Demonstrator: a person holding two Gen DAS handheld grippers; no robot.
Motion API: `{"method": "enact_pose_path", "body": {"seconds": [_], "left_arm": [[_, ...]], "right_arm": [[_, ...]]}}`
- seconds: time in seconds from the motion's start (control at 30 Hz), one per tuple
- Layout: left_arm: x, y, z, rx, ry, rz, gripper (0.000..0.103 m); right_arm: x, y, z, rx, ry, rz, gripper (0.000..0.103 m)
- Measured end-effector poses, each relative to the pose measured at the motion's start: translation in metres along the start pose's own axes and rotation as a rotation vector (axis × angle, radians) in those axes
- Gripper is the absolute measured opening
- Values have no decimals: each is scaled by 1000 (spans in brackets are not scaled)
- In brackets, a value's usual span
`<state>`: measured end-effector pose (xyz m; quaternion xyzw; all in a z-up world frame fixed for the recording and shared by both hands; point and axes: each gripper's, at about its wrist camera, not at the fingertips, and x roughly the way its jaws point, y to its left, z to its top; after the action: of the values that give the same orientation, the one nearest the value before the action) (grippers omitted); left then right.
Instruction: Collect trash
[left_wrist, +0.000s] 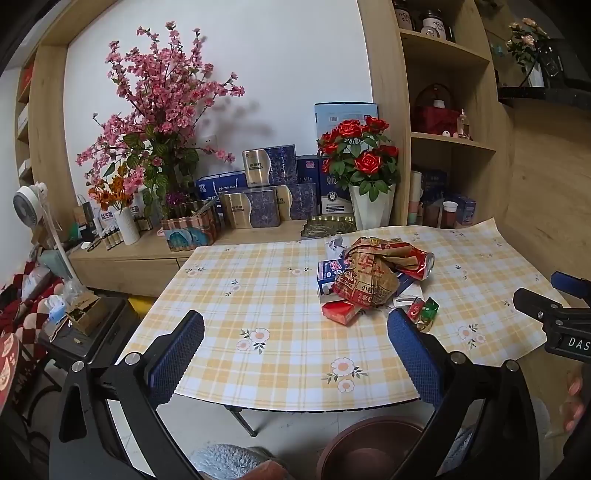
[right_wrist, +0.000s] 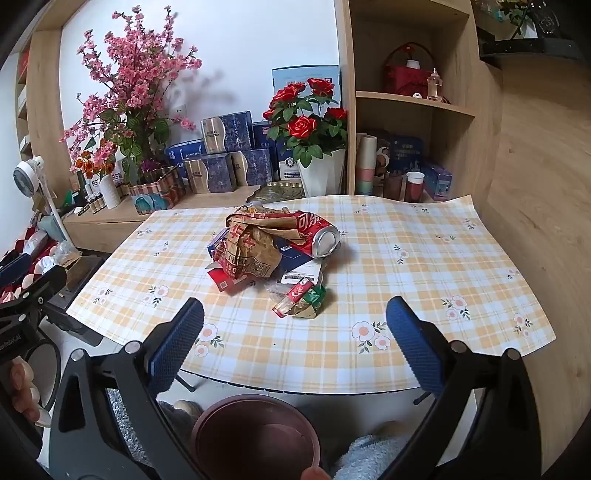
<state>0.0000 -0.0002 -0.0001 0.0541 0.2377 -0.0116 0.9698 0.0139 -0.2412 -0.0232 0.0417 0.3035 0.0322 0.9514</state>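
My left claw (left_wrist: 295, 347) and right claw (right_wrist: 294, 334) both gape wide, holding nothing. The trash pile (right_wrist: 273, 251) sits mid-worktop (right_wrist: 424, 258), a brown bin (right_wrist: 255, 435) below the near edge.

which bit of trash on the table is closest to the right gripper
The small red and green wrappers, lying apart from the main pile at its near edge, just ahead of the right gripper. The can, paper bag and cartons sit farther back.
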Motion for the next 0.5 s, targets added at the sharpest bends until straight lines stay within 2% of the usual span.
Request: {"method": "enact_pose_path", "body": {"seconds": [0.5], "left_arm": [[5, -5, -2, 3, 11, -2, 97]], "right_arm": [[1, -1, 0, -4, -6, -8, 97]]}}
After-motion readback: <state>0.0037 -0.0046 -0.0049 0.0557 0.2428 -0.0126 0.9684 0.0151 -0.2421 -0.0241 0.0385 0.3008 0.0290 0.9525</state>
